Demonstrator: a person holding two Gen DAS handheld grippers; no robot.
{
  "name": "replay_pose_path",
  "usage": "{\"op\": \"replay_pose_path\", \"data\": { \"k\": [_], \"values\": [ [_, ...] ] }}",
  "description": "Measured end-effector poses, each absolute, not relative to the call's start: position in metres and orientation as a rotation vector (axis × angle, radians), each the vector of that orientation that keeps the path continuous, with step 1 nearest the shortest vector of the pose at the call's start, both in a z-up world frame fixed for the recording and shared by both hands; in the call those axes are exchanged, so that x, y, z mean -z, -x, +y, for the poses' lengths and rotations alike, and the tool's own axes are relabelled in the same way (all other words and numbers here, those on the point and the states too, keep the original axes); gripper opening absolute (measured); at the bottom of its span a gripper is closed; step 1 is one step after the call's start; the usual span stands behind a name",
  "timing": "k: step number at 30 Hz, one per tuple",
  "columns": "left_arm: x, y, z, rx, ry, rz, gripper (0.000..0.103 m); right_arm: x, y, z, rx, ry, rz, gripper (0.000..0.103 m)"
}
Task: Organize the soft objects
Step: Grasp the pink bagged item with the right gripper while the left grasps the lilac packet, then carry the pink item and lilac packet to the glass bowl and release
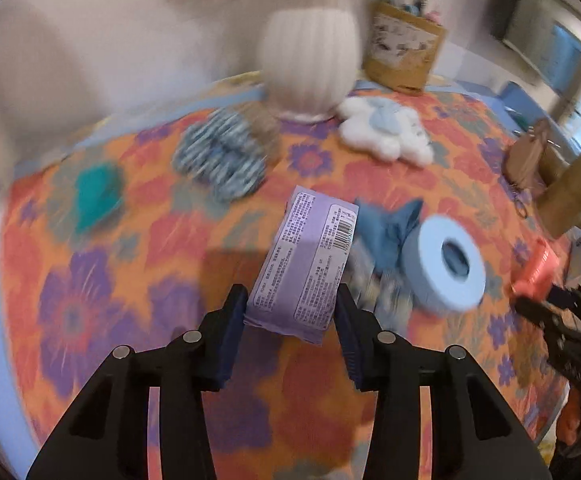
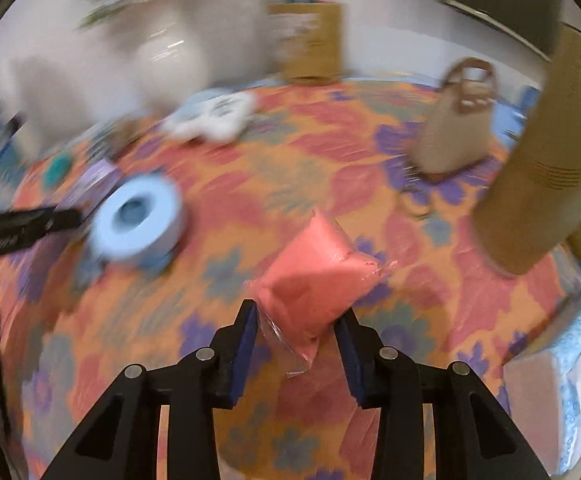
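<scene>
Transport step, I judge: my left gripper (image 1: 292, 312) is clamped on the purple pack (image 1: 304, 264), right gripper (image 2: 296, 322) on the pink pouch (image 2: 316, 276); next, 2 placements ahead of the jaws.

The table's floral cloth (image 1: 102, 280) has a white ribbed vase (image 1: 310, 64), striped fabric (image 1: 220, 160), fluffy white-blue toy (image 1: 386, 130), blue tape roll (image 1: 444, 266), beige handbag (image 2: 456, 128) and brown box (image 1: 404, 54) sitting on it.

You're looking at a glossy purple plastic-film packet (image 1: 304, 264), a shiny pink plastic pouch (image 2: 316, 270), a matt floral cloth (image 1: 110, 280) beneath, and, at twelve o'clock, a smooth ribbed white vase (image 1: 310, 64).
</scene>
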State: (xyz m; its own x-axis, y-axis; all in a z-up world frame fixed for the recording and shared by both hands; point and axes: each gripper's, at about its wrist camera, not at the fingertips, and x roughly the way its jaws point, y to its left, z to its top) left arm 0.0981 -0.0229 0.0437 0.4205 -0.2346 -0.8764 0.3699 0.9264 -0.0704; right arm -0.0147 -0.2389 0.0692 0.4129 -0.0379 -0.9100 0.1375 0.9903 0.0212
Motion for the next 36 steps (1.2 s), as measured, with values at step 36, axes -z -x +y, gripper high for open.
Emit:
{"op": "replay_pose_path", "data": {
  "k": [36],
  "values": [
    [-0.027,0.02,-0.054,0.295,-0.131,0.963,0.032,-0.062,0.039,-0.235,0.182,-0.093,1.105,0.037]
  ]
}}
